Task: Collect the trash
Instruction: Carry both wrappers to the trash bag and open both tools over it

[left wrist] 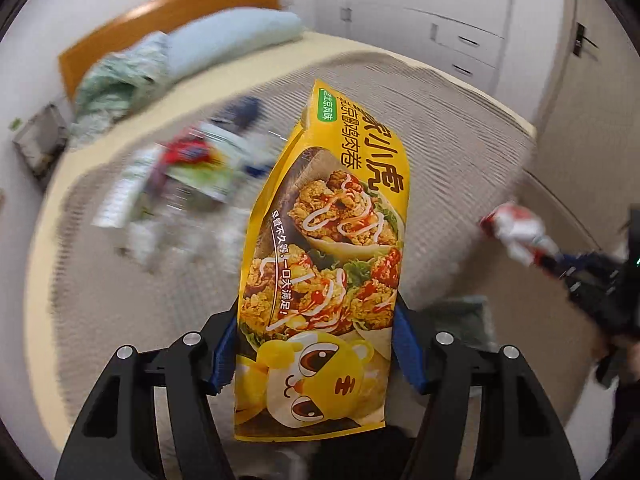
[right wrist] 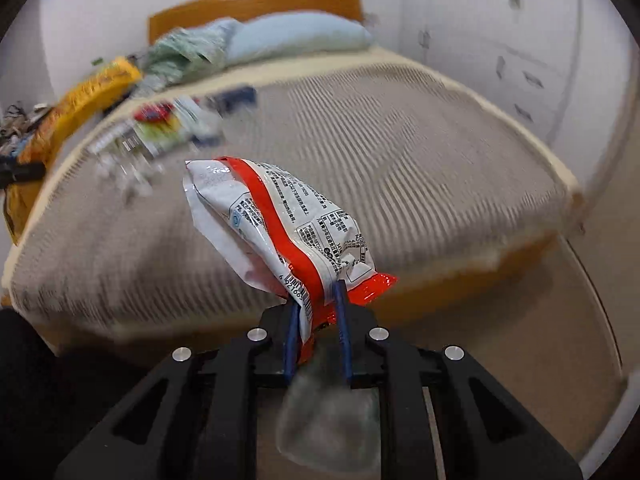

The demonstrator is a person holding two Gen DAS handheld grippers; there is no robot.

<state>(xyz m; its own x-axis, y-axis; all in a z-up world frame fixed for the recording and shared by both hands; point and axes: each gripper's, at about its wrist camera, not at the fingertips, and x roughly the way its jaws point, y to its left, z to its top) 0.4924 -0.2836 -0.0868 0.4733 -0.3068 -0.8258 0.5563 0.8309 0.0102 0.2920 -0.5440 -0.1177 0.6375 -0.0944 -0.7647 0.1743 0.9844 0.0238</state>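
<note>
A yellow snack bag (left wrist: 328, 240) printed with fried chicken wraps and a cartoon tiger stands upright between the blue pads of my left gripper (left wrist: 316, 344), which is shut on it. My right gripper (right wrist: 318, 304) is shut on the lower end of a crumpled white and red wrapper (right wrist: 280, 224). Both hang in the air near the foot of the bed. In the left wrist view the right gripper (left wrist: 560, 266) and its wrapper (left wrist: 516, 232) show at the right edge. The right wrist view catches the yellow bag (right wrist: 80, 96) at the far left.
A pile of loose wrappers and packets (left wrist: 180, 172) lies on the bed's grey striped cover (right wrist: 360, 152). A blue pillow (right wrist: 296, 36) and crumpled green cloth sit by the wooden headboard. A bin with a translucent liner (right wrist: 328, 412) stands on the floor under my right gripper. White cupboards line the right wall.
</note>
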